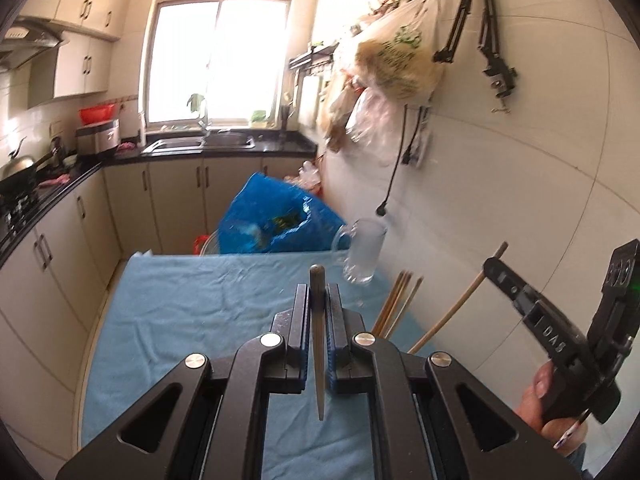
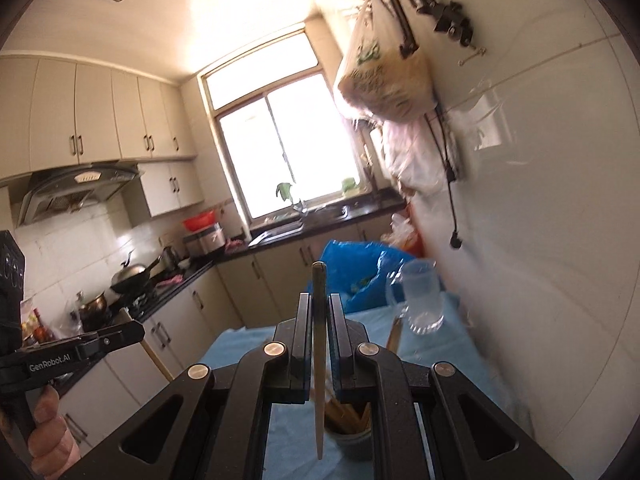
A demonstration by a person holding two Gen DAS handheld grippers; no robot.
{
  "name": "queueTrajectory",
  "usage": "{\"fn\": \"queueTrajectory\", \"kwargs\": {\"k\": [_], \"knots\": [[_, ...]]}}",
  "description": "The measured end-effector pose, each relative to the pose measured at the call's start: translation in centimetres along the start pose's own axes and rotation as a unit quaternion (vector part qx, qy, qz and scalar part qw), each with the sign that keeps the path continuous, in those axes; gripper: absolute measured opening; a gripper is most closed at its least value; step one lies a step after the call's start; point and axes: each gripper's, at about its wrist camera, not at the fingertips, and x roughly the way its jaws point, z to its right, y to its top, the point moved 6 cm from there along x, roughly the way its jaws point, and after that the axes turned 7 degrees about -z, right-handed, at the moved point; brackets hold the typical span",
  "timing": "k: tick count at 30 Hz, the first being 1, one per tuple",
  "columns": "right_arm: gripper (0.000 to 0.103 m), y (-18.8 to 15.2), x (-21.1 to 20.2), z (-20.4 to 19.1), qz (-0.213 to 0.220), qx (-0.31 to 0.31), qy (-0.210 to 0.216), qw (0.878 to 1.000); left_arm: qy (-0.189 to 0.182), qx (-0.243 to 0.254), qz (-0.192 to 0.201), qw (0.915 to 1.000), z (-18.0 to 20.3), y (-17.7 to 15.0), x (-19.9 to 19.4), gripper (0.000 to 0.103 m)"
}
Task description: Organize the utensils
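My left gripper (image 1: 318, 294) is shut on a wooden chopstick (image 1: 318, 340) that stands upright between its pads, held above the blue cloth (image 1: 180, 320) on the table. My right gripper (image 2: 319, 304) is shut on another chopstick (image 2: 319, 360), tip pointing down over a grey cup (image 2: 354, 442) that holds several chopsticks. Those chopsticks (image 1: 394, 306) also show in the left wrist view, at the right of my left gripper. The right gripper (image 1: 560, 332) appears at the right of the left wrist view, its chopstick (image 1: 456, 304) slanted.
An empty glass mug (image 1: 362, 252) stands at the table's far right by the tiled wall. A blue plastic bag (image 1: 272, 220) sits beyond the table's far edge. Bags hang on the wall at right. Cabinets and a counter with a stove run along the left.
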Motion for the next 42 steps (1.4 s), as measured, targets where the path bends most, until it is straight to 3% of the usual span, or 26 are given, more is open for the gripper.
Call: {"fn": "queueTrajectory", "kwargs": {"k": [11,18,28,32,34,36,38,40,42], "knots": [[0.008,2.4,2.9,3.2,0.007,0.014,-0.032,0.999,-0.016,0.01,0.007,0.9998,4.0,3.9,5.5,0.007],[0.008,0.0,5.9,5.2,-0.033,0.022,-0.033,0.999,-0.015,-0.002,-0.043,0.9989,3.3,1.6,10.7,0.007],[0.009,-2.5,7.7,6.3,-0.074,0.036,-0.031,0.996,-0.005,-0.01,-0.074,0.9972,1.9,-0.8,13.2,0.007],[0.029,-2.6,7.5,6.2,-0.085,0.037,-0.029,0.995,-0.007,-0.017,-0.077,0.9969,1.6,-0.7,12.8,0.007],[0.03,-2.1,6.7,5.9,-0.073,0.032,-0.031,0.996,-0.009,-0.018,-0.068,0.9975,1.5,-0.3,11.7,0.008],[0.03,-1.4,5.7,5.5,-0.059,0.028,-0.035,0.997,-0.012,-0.021,-0.055,0.9982,1.4,0.0,10.4,0.015],[0.034,-0.4,3.9,5.1,-0.036,0.027,-0.033,0.998,-0.005,-0.021,-0.025,0.9995,1.1,0.5,8.0,0.033],[0.05,0.4,1.9,4.5,-0.01,0.018,-0.042,0.999,0.009,-0.018,0.007,0.9998,0.8,0.8,5.7,0.038],[0.074,1.2,0.0,3.7,0.018,0.006,-0.057,0.998,0.023,-0.018,0.038,0.9989,0.5,0.8,3.1,0.045]]}}
